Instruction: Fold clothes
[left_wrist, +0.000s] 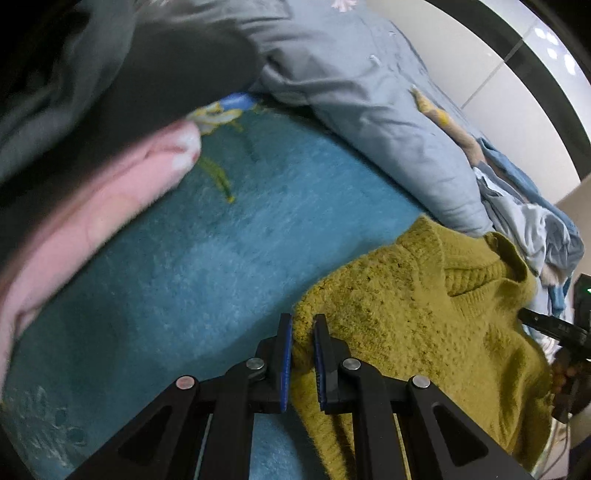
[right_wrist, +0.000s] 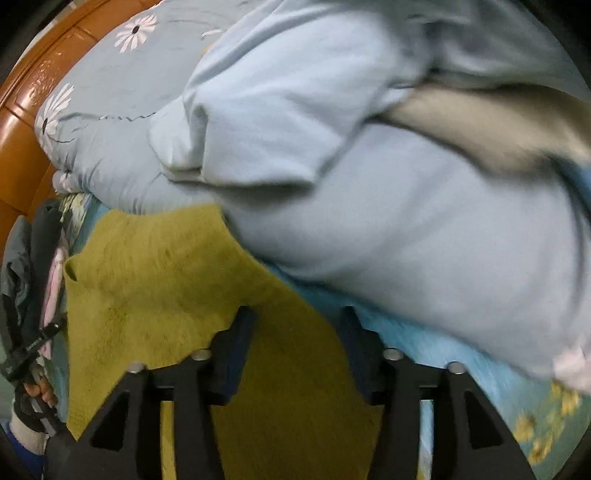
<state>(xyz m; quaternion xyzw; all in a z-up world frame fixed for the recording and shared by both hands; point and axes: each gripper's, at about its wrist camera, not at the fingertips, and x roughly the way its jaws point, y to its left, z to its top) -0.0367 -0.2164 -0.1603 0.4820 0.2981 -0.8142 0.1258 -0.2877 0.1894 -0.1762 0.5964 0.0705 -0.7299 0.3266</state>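
Note:
A mustard-yellow knit sweater (left_wrist: 424, 325) lies on a teal fuzzy blanket (left_wrist: 207, 266). My left gripper (left_wrist: 303, 325) is shut on the sweater's left edge, with knit fabric pinched between its blue pads (left_wrist: 286, 354). In the right wrist view the same sweater (right_wrist: 177, 273) spreads under my right gripper (right_wrist: 295, 314), whose jaws stand wide apart over the sweater's right edge, holding nothing. The other gripper and a gloved hand (right_wrist: 33, 369) show at the far left of that view.
A pale blue garment (right_wrist: 406, 206) is heaped just beyond the right gripper. A grey-blue floral quilt (left_wrist: 369, 96) lies at the back. Pink and dark clothes (left_wrist: 92, 206) hang at the left. An orange wooden headboard (right_wrist: 22, 122) borders the bed.

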